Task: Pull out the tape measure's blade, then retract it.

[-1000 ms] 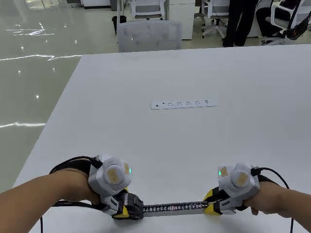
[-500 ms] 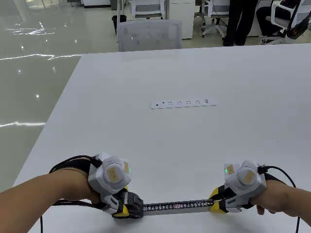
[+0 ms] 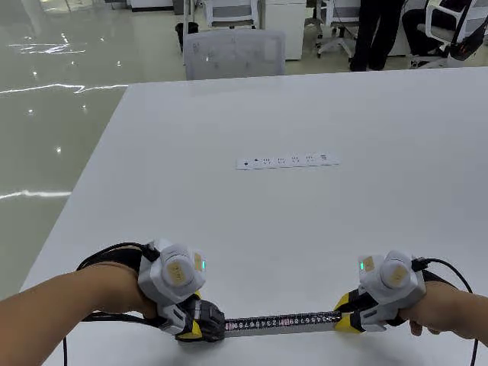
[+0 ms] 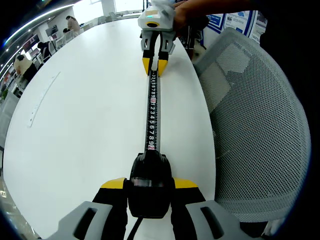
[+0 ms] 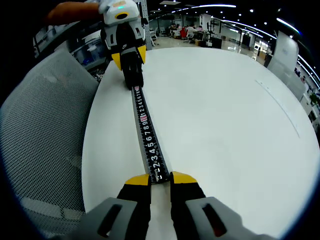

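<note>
— How many?
— One tape measure, two grippers. The left gripper clamps it; the right gripper pinches the blade tip.
— Lying how?
— Flat on the table, along its near edge, blade pointing right.

table across mid frame | power strip on it, centre | chair upper middle, behind far edge | tape case bottom left, in left gripper | blade runs right along near edge | tip between right gripper jaws, bottom right
</note>
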`<state>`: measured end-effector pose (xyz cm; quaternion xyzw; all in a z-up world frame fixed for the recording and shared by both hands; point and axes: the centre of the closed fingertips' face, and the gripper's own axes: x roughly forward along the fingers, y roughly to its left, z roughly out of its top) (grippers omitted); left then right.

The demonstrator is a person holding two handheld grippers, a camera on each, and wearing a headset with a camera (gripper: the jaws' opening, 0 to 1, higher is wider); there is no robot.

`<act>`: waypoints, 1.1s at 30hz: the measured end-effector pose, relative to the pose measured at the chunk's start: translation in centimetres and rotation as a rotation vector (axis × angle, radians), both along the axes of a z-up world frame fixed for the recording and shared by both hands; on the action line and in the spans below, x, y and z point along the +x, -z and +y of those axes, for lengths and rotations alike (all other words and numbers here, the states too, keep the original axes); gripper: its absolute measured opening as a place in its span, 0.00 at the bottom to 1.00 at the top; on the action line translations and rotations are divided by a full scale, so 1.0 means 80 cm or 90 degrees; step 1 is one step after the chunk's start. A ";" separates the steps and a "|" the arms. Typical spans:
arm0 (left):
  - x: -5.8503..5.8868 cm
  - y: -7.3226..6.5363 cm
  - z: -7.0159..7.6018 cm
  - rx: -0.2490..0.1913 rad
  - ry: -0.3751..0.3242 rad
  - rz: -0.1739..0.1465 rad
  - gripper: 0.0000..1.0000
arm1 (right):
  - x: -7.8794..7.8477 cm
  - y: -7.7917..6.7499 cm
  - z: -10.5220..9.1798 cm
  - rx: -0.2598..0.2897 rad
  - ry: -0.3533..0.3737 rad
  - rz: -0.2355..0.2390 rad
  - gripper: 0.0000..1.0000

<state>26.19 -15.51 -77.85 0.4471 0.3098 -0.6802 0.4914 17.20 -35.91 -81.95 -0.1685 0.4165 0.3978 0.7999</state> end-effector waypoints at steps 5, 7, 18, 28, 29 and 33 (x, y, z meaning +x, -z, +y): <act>0.000 0.000 0.000 0.000 -0.001 0.000 0.29 | -0.002 0.001 -0.007 -0.002 0.007 0.002 0.12; 0.000 0.000 0.000 0.000 0.000 0.000 0.29 | -0.003 0.001 -0.009 -0.003 0.008 0.003 0.12; 0.000 0.000 -0.001 0.001 0.000 -0.002 0.29 | -0.007 0.003 -0.021 0.000 0.021 0.004 0.12; 0.000 0.001 -0.001 0.001 0.000 -0.002 0.29 | -0.011 0.006 -0.026 -0.004 0.025 0.006 0.12; 0.000 0.001 -0.001 0.002 0.000 -0.002 0.29 | -0.011 0.005 -0.026 -0.004 0.024 0.006 0.12; 0.000 0.001 0.000 0.003 0.001 -0.003 0.29 | -0.011 0.005 -0.026 -0.005 0.025 0.007 0.12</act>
